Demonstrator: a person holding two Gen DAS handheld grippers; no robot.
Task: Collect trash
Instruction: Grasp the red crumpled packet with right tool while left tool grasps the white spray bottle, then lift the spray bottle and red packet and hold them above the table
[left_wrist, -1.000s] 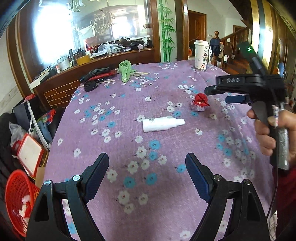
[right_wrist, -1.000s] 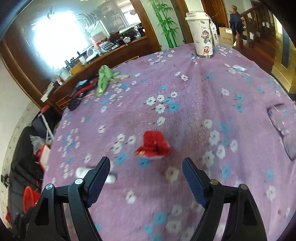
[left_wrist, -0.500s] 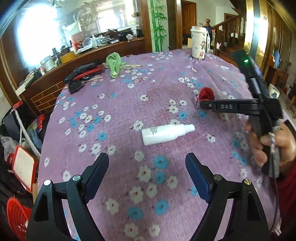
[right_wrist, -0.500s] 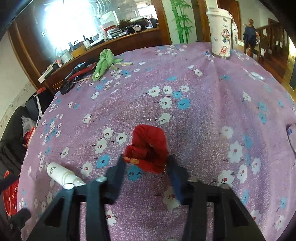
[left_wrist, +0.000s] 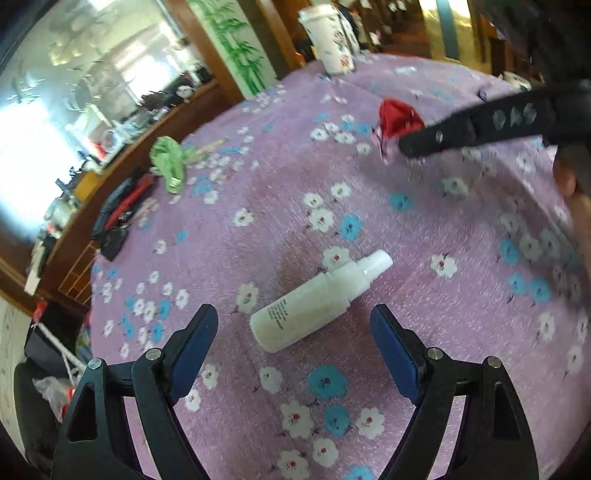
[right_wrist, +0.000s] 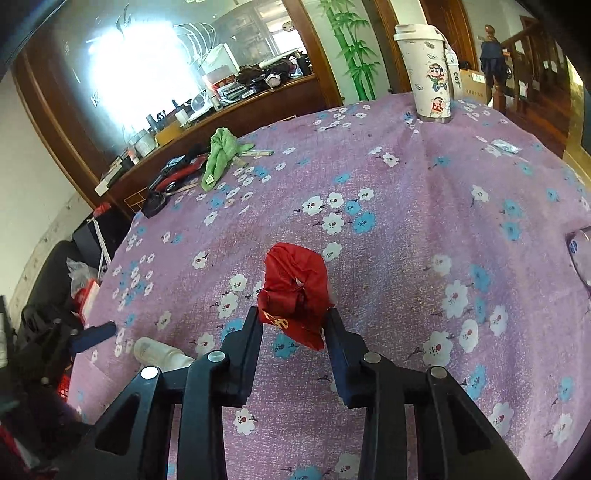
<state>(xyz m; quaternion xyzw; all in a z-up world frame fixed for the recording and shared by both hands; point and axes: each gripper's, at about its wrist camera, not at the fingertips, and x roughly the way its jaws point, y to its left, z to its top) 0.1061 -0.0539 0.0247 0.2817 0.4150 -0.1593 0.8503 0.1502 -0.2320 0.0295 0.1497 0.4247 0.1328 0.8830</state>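
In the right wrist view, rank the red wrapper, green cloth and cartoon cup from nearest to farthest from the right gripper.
1. Red wrapper: pinched between the right gripper's fingers, centre.
2. Green cloth: far left side of the table.
3. Cartoon cup: upright at the table's far edge, right of centre.

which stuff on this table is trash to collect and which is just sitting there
Trash in hand: red wrapper, pinched by the right gripper; white spray bottle, between the open left gripper's fingers.

Just lying about: cartoon cup, green cloth, floral tablecloth.
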